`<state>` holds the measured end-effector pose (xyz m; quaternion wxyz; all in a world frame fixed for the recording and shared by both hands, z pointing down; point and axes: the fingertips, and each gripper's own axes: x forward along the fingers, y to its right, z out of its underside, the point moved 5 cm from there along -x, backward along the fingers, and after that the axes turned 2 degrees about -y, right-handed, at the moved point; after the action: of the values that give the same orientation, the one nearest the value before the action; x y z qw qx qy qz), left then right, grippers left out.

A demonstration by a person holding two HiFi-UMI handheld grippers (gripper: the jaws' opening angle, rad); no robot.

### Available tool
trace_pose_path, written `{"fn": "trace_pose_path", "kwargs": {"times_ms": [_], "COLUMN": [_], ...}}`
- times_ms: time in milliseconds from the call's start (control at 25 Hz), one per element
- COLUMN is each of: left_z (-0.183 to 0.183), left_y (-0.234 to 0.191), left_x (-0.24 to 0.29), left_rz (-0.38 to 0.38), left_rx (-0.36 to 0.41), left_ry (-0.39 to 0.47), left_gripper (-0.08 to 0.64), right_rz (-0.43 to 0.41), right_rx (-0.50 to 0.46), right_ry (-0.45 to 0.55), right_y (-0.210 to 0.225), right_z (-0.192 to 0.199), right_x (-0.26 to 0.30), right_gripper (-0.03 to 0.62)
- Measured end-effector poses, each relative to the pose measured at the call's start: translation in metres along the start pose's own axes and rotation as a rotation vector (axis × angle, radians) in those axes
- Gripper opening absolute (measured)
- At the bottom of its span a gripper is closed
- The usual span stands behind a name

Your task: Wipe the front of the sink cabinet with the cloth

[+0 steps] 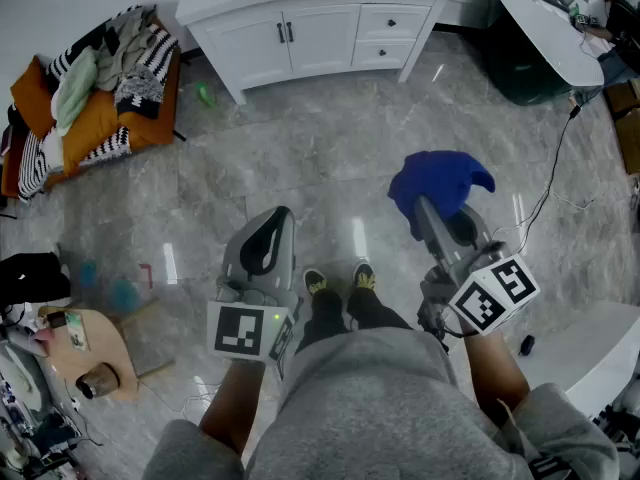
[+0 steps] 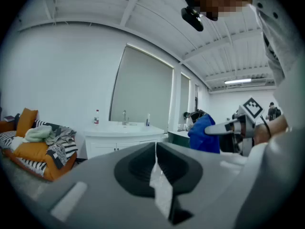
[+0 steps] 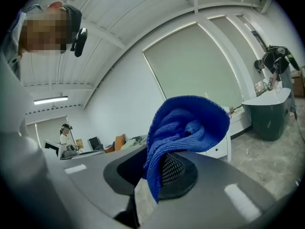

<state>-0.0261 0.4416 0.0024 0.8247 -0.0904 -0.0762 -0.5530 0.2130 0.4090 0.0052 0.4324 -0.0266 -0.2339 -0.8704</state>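
The grey stone floor [image 1: 330, 158] fills most of the head view, and we stand in the middle of it, with our shoes at lower centre. The white sink cabinet [image 1: 320, 33] sits at the top centre of that frame, well apart from us. Its doors and drawers face us, and its worktop carries a tap and a small bottle in the left gripper view. An orange sofa [image 1: 95, 118] heaped with clothes lies at the upper left.

The blue cloth [image 1: 438, 183] is right of centre in the head view. It is bunched over the tip of the right hand-held gripper [image 1: 432, 223]. In the right gripper view its jaws are clamped on a fold of the cloth, and the rest puffs up above them. The left hand-held gripper [image 1: 272, 230], at lower centre left, has its jaws pressed together with nothing between them.

We judge the task barely begun. The cloth is in hand, but no part of it touches the cabinet, so none of the front has been wiped. What is left is to close the gap to the cabinet, lay the cloth against the doors and drawers, and wipe across the whole front.
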Motion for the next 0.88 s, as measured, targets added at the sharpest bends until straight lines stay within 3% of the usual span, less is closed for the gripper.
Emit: {"fn": "trace_pose_path", "kwargs": {"times_ms": [160,560,720,880], "left_z": [-0.004,-0.018,-0.023,-0.028], "left_y": [-0.001,-0.01,-0.021,-0.031], "left_x": [-0.013,-0.029,-0.035,-0.042], "left_rz": [-0.034,-0.036,-0.081,-0.136], "left_rx": [0.023,0.036,0.079,0.12], "left_ry": [0.009,0.046,0.045,-0.012], "left_gripper": [0.015,0.015,0.014,0.012], "right_rz": [-0.008,-0.011,0.042,0.147], "right_rx": [-0.002,-0.075,-0.169,-0.289], "right_ry": [0.023,0.051,0.055,0.04], "right_y": [-0.005,-0.028,-0.039,-0.053], "right_z": [-0.005,-0.012,-0.018,-0.018], "right_x": [0.004,0.01,0.012,0.016], "right_gripper": [0.055,0.057,0.057,0.057]}}
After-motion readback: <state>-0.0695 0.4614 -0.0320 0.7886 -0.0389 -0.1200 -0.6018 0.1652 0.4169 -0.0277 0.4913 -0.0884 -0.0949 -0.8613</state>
